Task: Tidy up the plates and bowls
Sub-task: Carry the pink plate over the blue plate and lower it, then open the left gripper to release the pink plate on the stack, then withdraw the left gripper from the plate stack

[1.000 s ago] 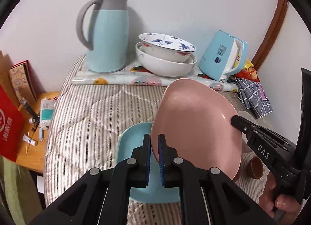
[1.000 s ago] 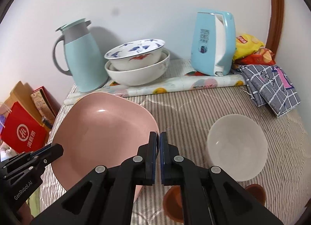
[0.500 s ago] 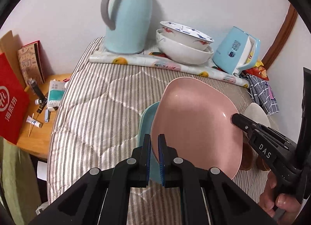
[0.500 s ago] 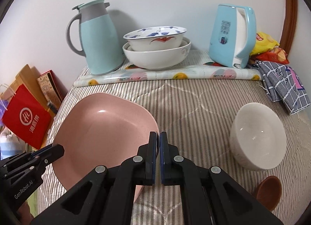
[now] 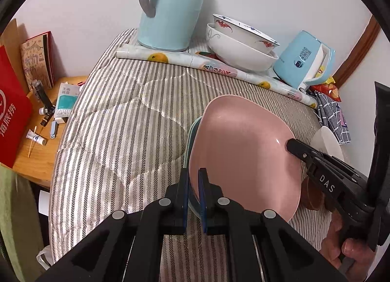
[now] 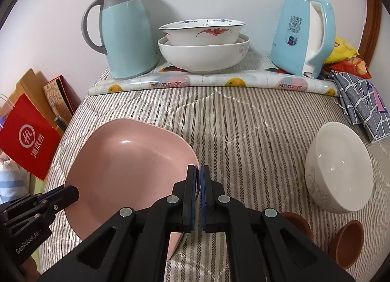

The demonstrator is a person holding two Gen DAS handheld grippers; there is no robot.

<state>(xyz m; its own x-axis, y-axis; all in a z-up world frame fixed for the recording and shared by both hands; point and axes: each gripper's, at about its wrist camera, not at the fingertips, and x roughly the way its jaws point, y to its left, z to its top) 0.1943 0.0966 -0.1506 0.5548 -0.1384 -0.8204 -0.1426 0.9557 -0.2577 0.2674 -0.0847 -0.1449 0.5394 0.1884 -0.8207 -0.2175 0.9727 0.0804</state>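
A pink squarish plate (image 5: 243,155) (image 6: 131,167) hangs tilted low over the striped bed cover, held by both grippers. My left gripper (image 5: 193,184) (image 6: 73,191) is shut on its left rim. On the opposite rim my right gripper (image 6: 199,179) (image 5: 290,145) is shut too. Under the pink plate lies a light blue plate (image 5: 192,133), of which only a thin edge shows at the left. A white bowl (image 6: 338,167) (image 5: 326,140) sits to the right. Two patterned bowls (image 6: 203,47) (image 5: 241,45) stand nested at the back.
Two small brown cups (image 6: 348,243) (image 6: 296,223) stand near the white bowl. At the back are a blue thermos jug (image 6: 126,30), a blue kettle (image 6: 302,35) and a rolled mat (image 6: 212,82). A checked cloth (image 6: 363,104) lies right. A cluttered wooden side table (image 5: 31,135) stands left.
Both grippers have come down and forward with the pink plate. It now covers nearly all of the blue plate, which showed widely a second ago.
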